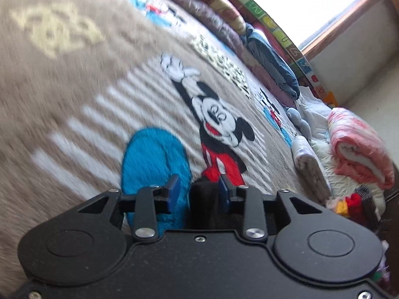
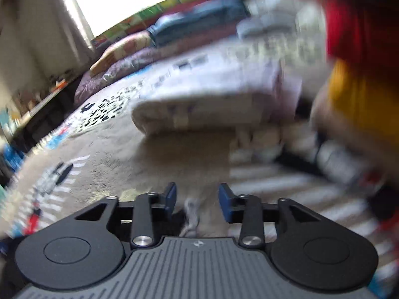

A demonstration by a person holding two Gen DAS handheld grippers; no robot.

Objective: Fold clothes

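Observation:
My left gripper (image 1: 198, 189) is over a beige Mickey Mouse blanket (image 1: 82, 79) on the bed. Its blue pads (image 1: 174, 191) stand apart, and a piece of black cloth (image 1: 203, 204) sits between them against the right pad. My right gripper (image 2: 197, 196) is open and empty, low over the same blanket (image 2: 174, 154). A folded whitish cloth (image 2: 207, 99) lies ahead of it. A red, yellow and black garment (image 2: 354, 57) hangs blurred at the right; it also shows in the left wrist view (image 1: 354, 201).
Folded quilts and bedding (image 1: 271, 57) line the far side of the bed under a window (image 1: 314, 5). A rolled pink blanket (image 1: 359, 147) and a folded white cloth (image 1: 309, 167) lie at the right. Both views are motion-blurred.

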